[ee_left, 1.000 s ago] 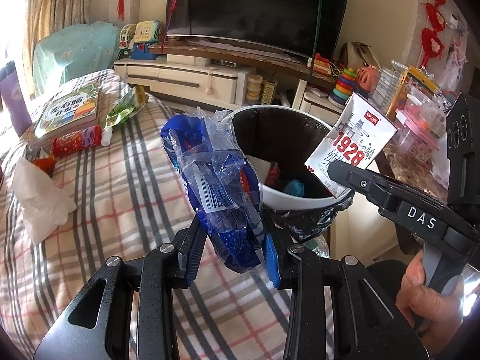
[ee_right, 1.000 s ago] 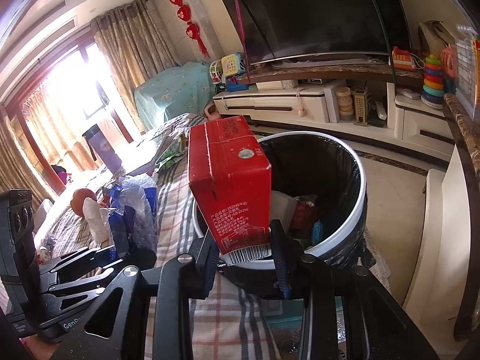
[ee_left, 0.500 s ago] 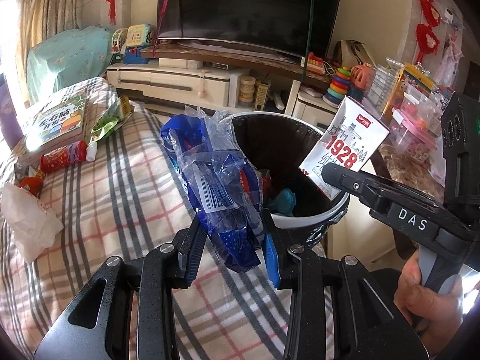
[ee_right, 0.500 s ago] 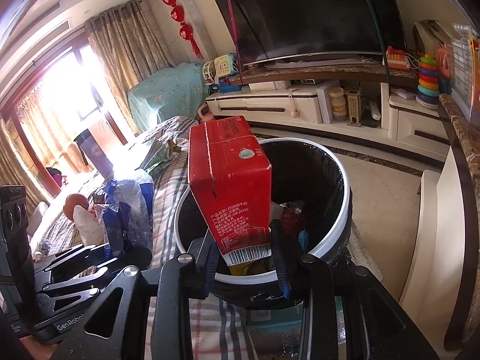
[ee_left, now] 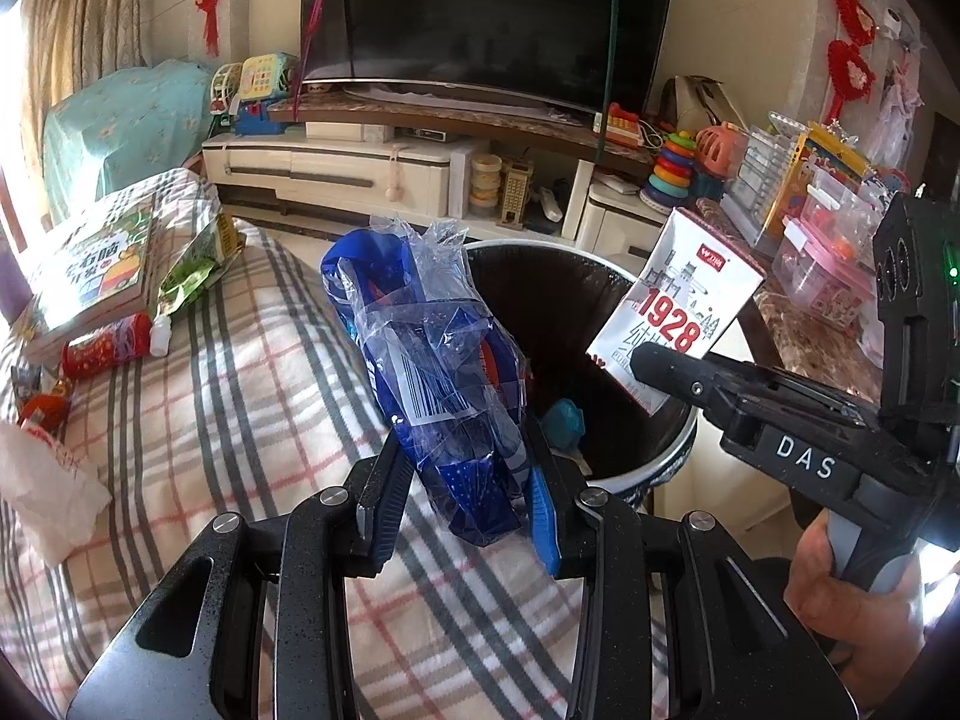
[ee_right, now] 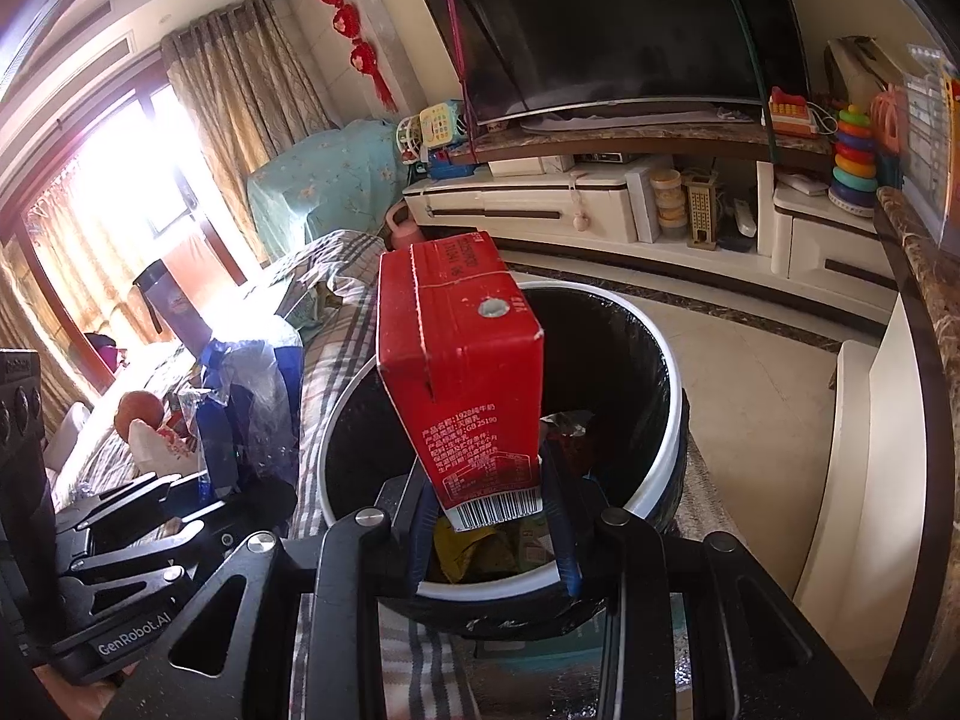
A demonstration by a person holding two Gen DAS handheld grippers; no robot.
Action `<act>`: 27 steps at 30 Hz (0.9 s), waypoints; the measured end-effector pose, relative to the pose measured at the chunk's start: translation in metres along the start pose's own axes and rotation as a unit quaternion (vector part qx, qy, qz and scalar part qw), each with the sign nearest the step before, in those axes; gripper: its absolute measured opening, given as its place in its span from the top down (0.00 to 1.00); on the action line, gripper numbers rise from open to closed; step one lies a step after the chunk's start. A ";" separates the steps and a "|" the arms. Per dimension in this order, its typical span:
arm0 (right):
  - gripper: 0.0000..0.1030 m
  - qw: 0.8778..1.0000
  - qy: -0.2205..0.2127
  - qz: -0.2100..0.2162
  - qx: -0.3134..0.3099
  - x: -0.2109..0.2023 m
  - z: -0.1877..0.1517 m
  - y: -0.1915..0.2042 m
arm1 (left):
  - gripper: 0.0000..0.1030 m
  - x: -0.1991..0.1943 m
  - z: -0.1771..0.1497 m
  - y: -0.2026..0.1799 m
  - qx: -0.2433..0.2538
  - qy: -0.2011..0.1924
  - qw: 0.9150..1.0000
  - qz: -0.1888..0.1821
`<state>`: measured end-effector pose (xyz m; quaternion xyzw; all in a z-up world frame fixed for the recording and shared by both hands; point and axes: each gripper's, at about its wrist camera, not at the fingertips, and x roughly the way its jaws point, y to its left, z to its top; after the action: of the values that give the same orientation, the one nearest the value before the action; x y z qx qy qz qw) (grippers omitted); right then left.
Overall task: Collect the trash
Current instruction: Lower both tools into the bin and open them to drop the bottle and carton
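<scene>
My left gripper (ee_left: 462,504) is shut on a crumpled blue and clear plastic wrapper (ee_left: 432,372), held beside the near left rim of the trash bin (ee_left: 648,474). My right gripper (ee_right: 489,525) is shut on a red milk carton (ee_right: 462,372) and holds it over the bin's open mouth (ee_right: 672,396). In the left wrist view the same carton (ee_left: 678,312) shows its white "1928" face above the bin's right rim. The bin has a white rim, a black liner and some trash inside.
The plaid-covered surface (ee_left: 228,396) carries a book (ee_left: 96,264), a green snack bag (ee_left: 192,270), a red tube (ee_left: 105,345) and a white tissue (ee_left: 42,480). A TV stand (ee_left: 372,180) lies beyond; a marble counter (ee_right: 924,276) with toys borders the right.
My left gripper has drifted with the wrapper toward the bin, so the bin looks nearer and lower. The carton now hangs further over the bin's opening.
</scene>
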<state>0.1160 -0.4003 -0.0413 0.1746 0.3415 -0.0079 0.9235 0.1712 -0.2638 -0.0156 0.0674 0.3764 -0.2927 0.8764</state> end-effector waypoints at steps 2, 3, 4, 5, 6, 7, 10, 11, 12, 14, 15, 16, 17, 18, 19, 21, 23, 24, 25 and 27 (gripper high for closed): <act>0.68 1.000 0.003 -0.002 -0.001 0.003 0.002 -0.002 | 0.67 0.003 0.004 -0.001 0.002 0.002 1.000 0.001; 0.68 1.000 0.005 -0.003 -0.001 0.004 0.003 -0.002 | 0.67 0.005 0.006 -0.002 0.002 0.003 1.000 0.000; 0.68 1.000 0.006 -0.004 -0.001 0.005 0.003 -0.004 | 0.67 0.006 0.007 -0.002 0.003 0.004 1.000 -0.001; 0.68 1.000 0.007 -0.005 -0.001 0.006 0.004 -0.005 | 0.67 0.008 0.009 -0.003 0.004 0.004 1.000 -0.001; 0.68 1.000 0.009 -0.005 0.000 0.007 0.005 -0.006 | 0.67 0.009 0.011 -0.004 0.006 0.005 1.000 -0.001; 0.68 1.000 0.010 -0.006 0.000 0.008 0.006 -0.007 | 0.67 0.010 0.012 -0.004 0.007 0.006 1.000 0.000; 0.68 1.000 0.013 -0.007 0.000 0.011 0.008 -0.009 | 0.67 0.016 0.015 -0.006 0.008 0.010 1.000 -0.002; 0.68 1.000 0.015 -0.008 0.001 0.013 0.009 -0.010 | 0.67 0.018 0.016 -0.007 0.008 0.012 1.000 -0.003; 0.68 1.000 0.016 -0.009 0.001 0.014 0.010 -0.010 | 0.67 0.020 0.017 -0.008 0.009 0.013 1.000 -0.004; 0.68 1.000 0.017 -0.010 0.001 0.015 0.012 -0.012 | 0.67 0.022 0.019 -0.009 0.009 0.015 1.000 -0.005; 0.68 1.000 0.018 -0.011 0.001 0.016 0.012 -0.012 | 0.67 0.024 0.020 -0.010 0.010 0.016 1.000 -0.005; 0.68 1.000 0.018 -0.011 0.001 0.016 0.012 -0.012 | 0.67 0.026 0.020 -0.011 0.010 0.017 1.000 -0.005; 0.68 1.000 0.019 -0.012 0.001 0.016 0.012 -0.012 | 0.67 0.027 0.021 -0.011 0.011 0.018 1.000 -0.005; 0.68 1.000 0.020 -0.013 0.001 0.017 0.013 -0.013 | 0.67 0.028 0.022 -0.011 0.012 0.019 1.000 -0.005; 0.68 1.000 0.021 -0.014 0.001 0.017 0.014 -0.014 | 0.67 0.029 0.022 -0.011 0.012 0.020 1.000 -0.005; 0.68 1.000 0.022 -0.015 0.001 0.018 0.016 -0.015 | 0.67 0.031 0.023 -0.011 0.011 0.022 1.000 -0.005; 0.68 1.000 0.023 -0.017 0.001 0.020 0.017 -0.016 | 0.67 0.034 0.024 -0.011 0.010 0.025 1.000 -0.006; 0.68 1.000 0.025 -0.018 0.001 0.020 0.018 -0.017 | 0.67 0.035 0.024 -0.010 0.010 0.026 1.000 -0.006; 0.69 1.000 0.025 -0.018 0.001 0.022 0.019 -0.019 | 0.67 0.036 0.025 -0.011 0.011 0.027 1.000 -0.006; 0.71 0.999 0.028 -0.019 0.000 0.024 0.019 -0.020 | 0.67 0.038 0.025 -0.012 0.012 0.029 0.999 -0.007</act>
<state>0.1436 -0.4233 -0.0489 0.1683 0.3710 -0.0208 0.9130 0.2008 -0.2994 -0.0228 0.0833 0.3988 -0.3011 0.8622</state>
